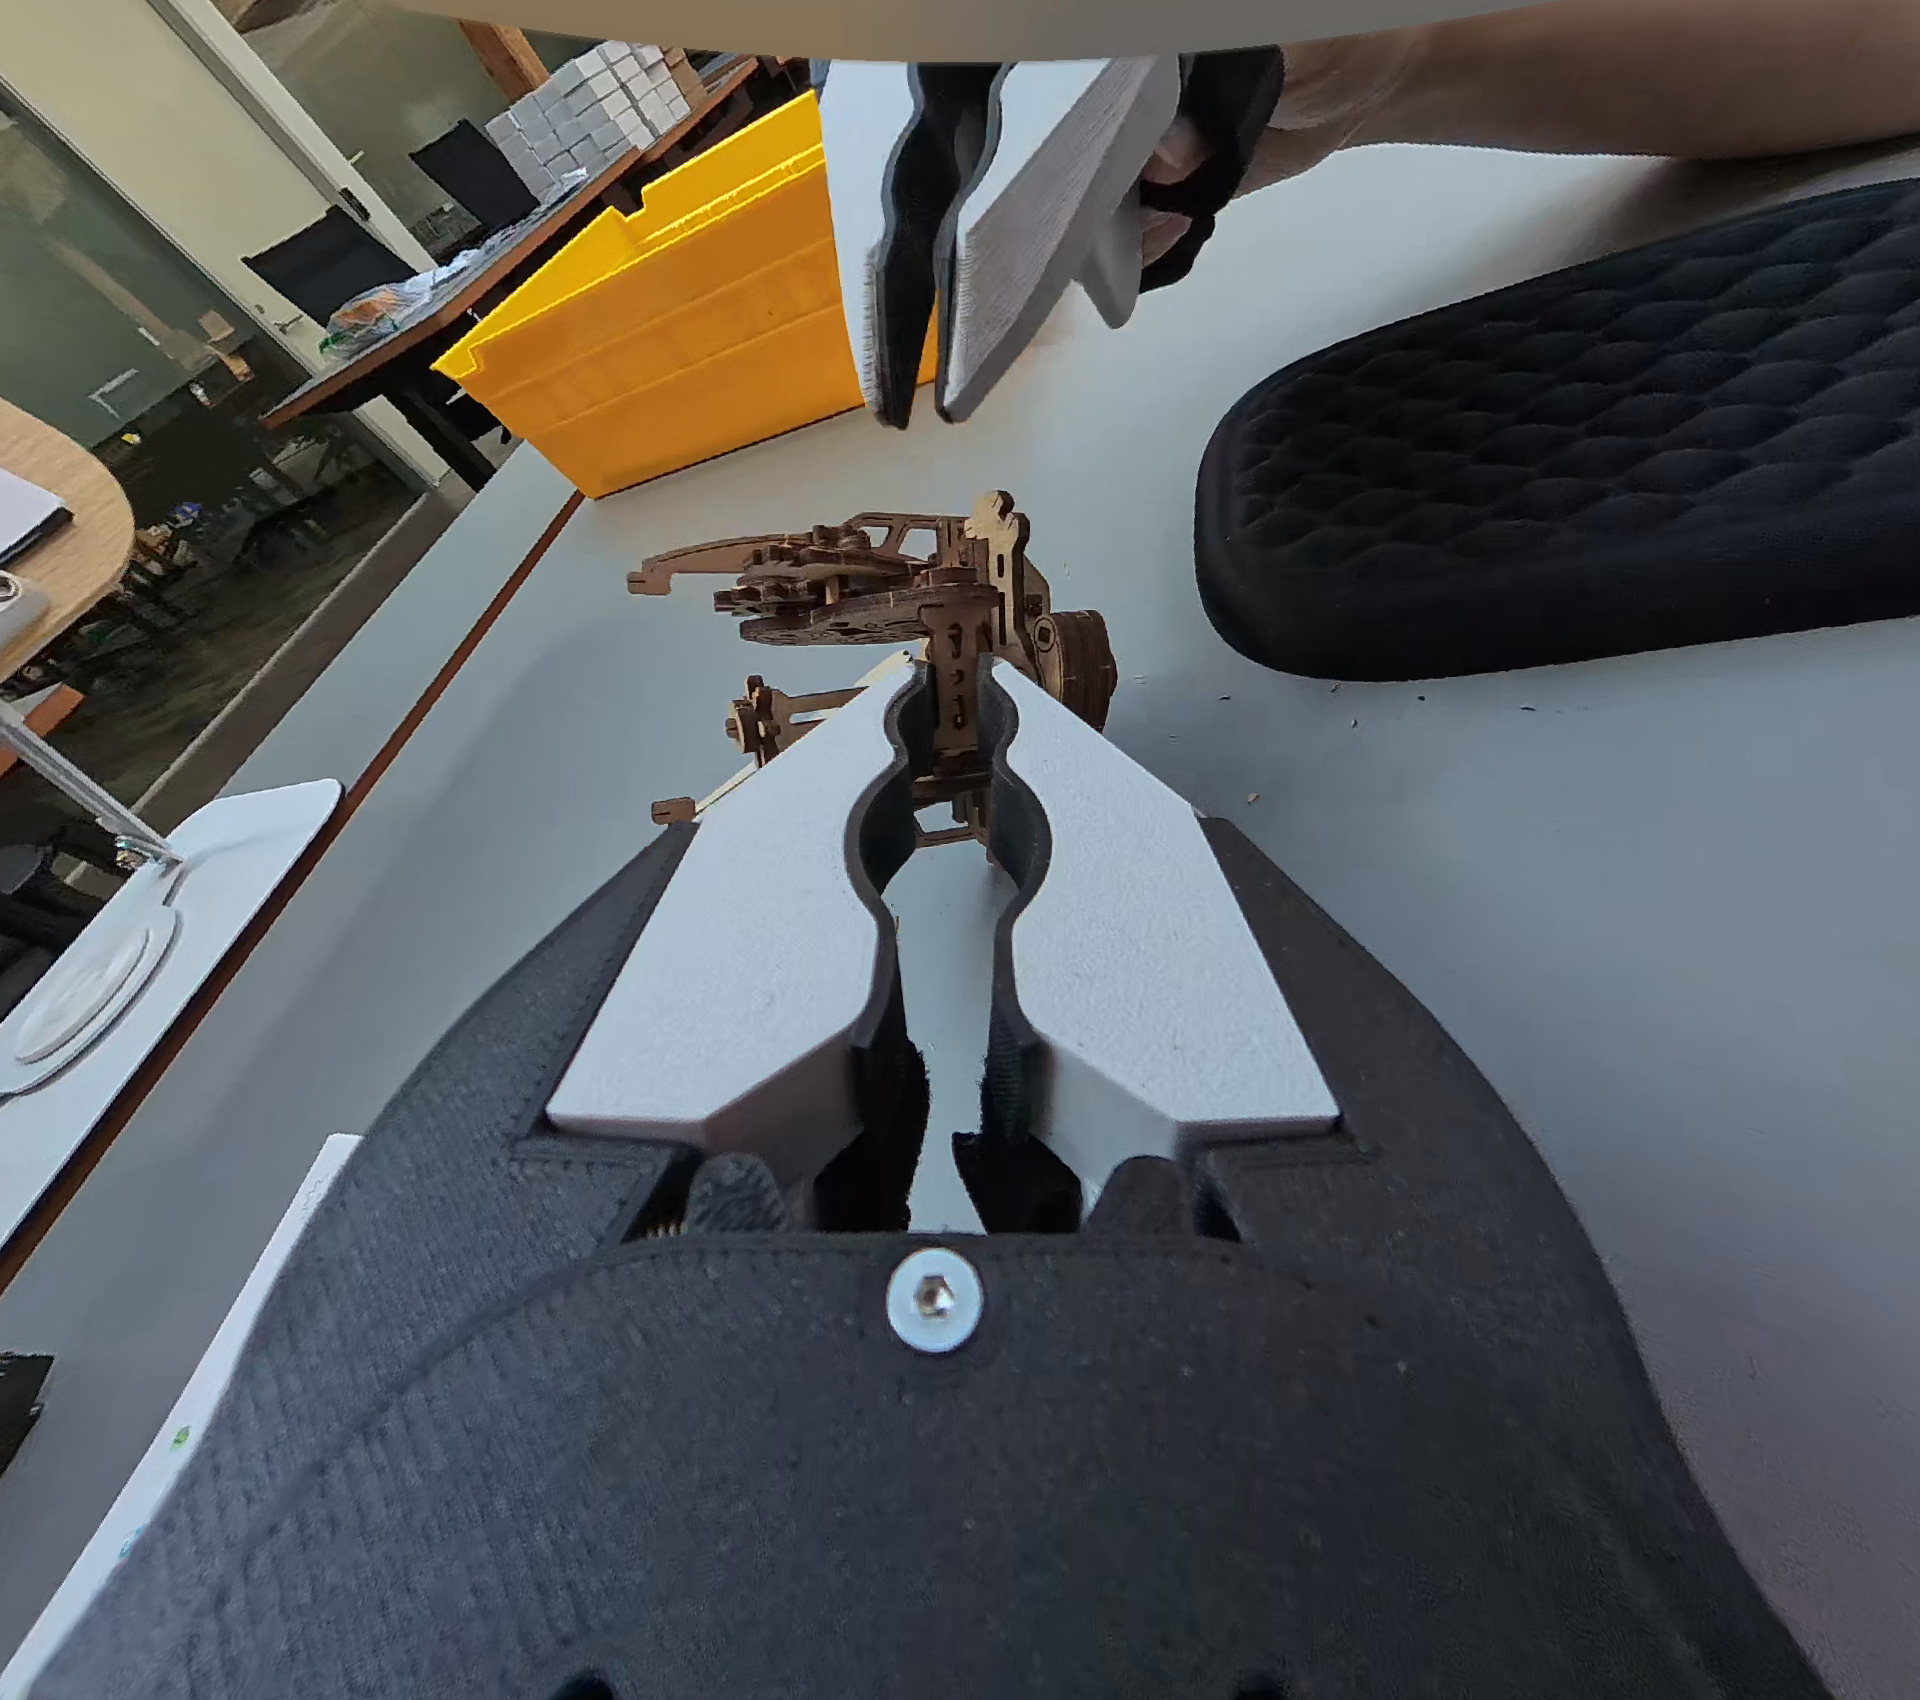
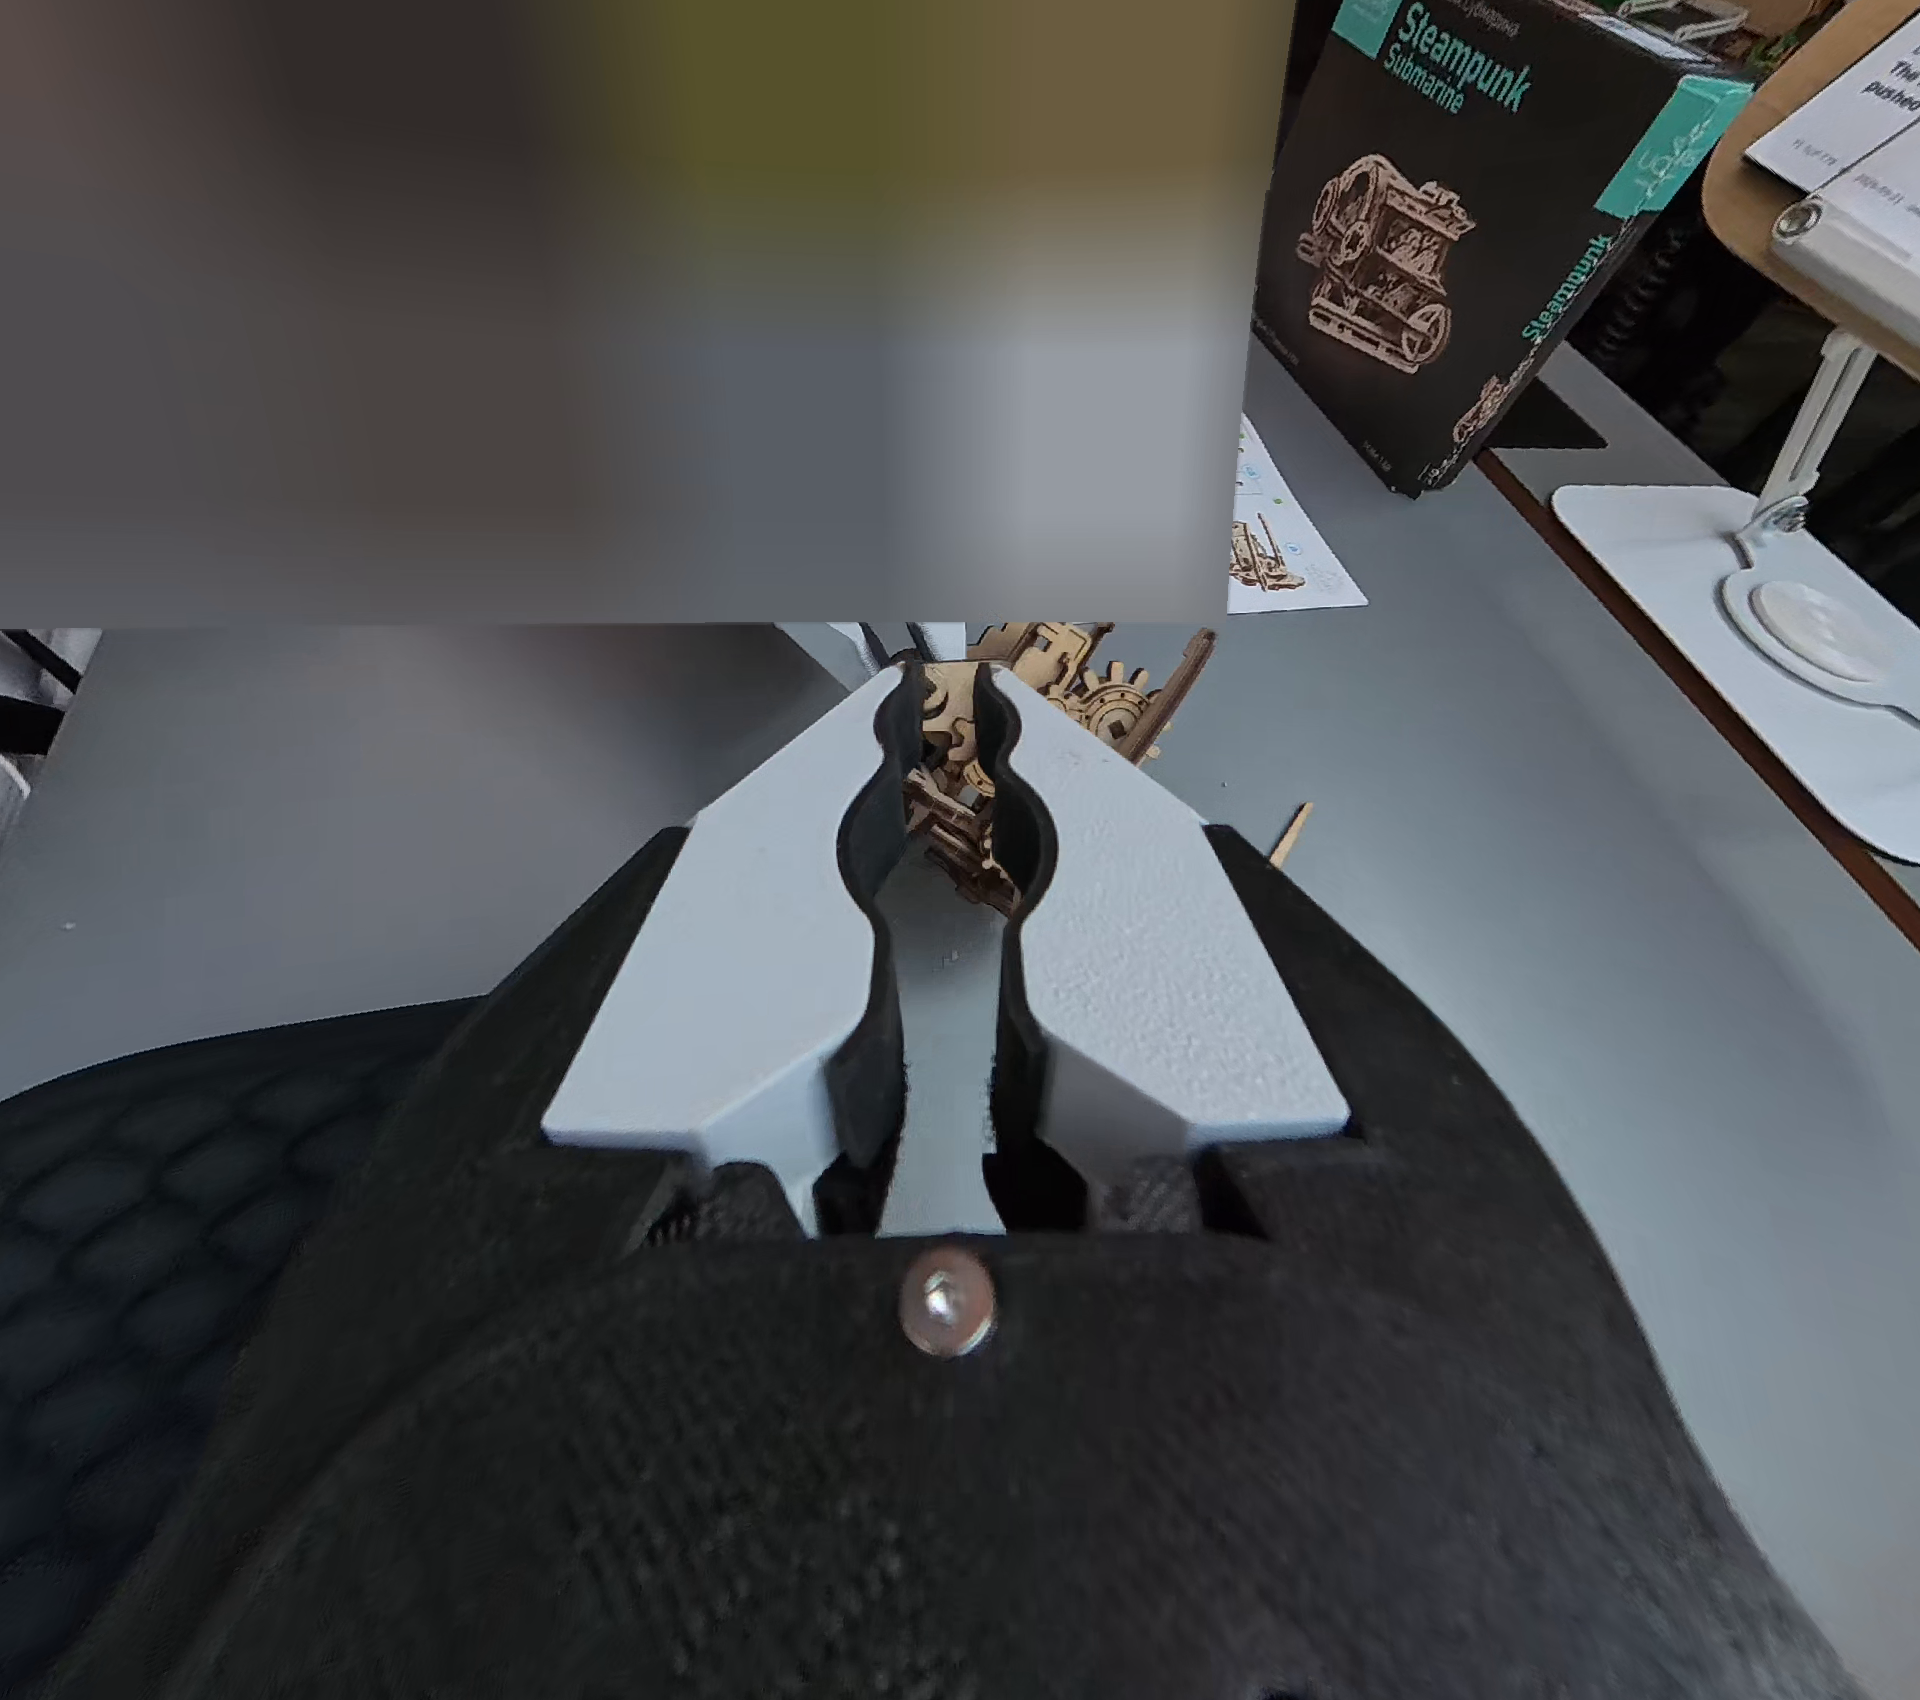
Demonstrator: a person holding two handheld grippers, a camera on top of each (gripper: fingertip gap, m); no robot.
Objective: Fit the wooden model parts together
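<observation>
Fingers of the left gripper (image 1: 954, 682) clamp an upright piece of the wooden model (image 1: 914, 601), which sits mid-table (image 1: 1455, 923) between the yellow bin (image 1: 665, 331) and black cushion (image 1: 1579, 445). Right gripper (image 1: 914, 414) hangs above it, nearly closed, gripping nothing.

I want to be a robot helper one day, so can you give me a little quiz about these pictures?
1. True or false: the yellow bin stands beyond the wooden model.
2. What is the left gripper pinching? A) the wooden model B) a spoon C) a sock
3. Fill in: the right gripper hovers ____ the model, empty.
Key: 1 true; 2 A; 3 above.
</observation>
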